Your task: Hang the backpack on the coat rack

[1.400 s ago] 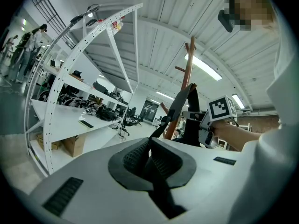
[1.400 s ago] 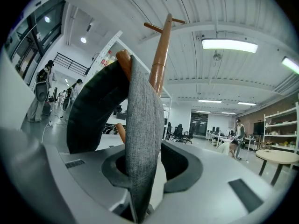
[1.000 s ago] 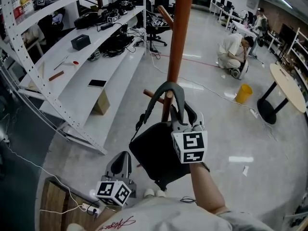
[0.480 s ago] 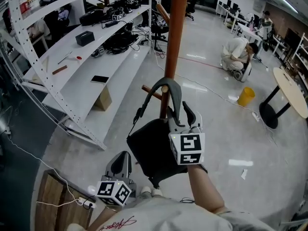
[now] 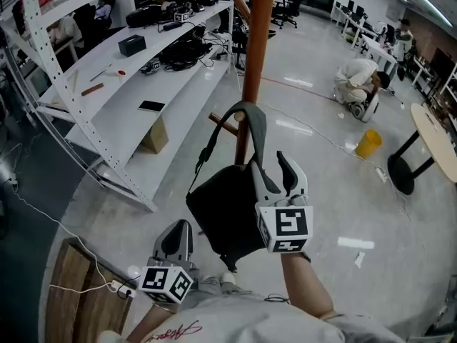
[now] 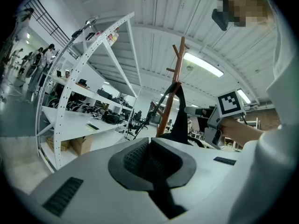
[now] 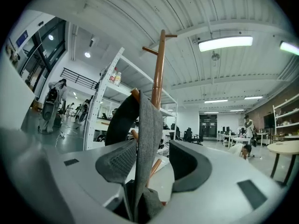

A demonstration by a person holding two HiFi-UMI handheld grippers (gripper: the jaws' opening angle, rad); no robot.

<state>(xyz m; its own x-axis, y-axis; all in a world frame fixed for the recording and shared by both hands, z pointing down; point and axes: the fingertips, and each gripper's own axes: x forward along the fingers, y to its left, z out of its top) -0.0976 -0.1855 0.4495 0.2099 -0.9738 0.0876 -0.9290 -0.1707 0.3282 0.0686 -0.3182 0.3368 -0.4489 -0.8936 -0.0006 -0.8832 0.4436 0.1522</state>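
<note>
All but done: left the backpack (image 5: 225, 209) hanging by its strap (image 5: 253, 123) on a low peg (image 5: 223, 122) of the coat rack (image 5: 253, 41) at frame centre, just spread the right gripper (image 5: 271, 164) wide around that strap to free it, held the left gripper (image 5: 180, 231) closed at lower left.

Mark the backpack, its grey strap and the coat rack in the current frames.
backpack (image 5: 225, 213): head view, on the black body.
grey strap (image 5: 255, 126): head view, on the band just past the loop's top bend.
coat rack (image 5: 258, 34): head view, on the brown upright pole.
</note>
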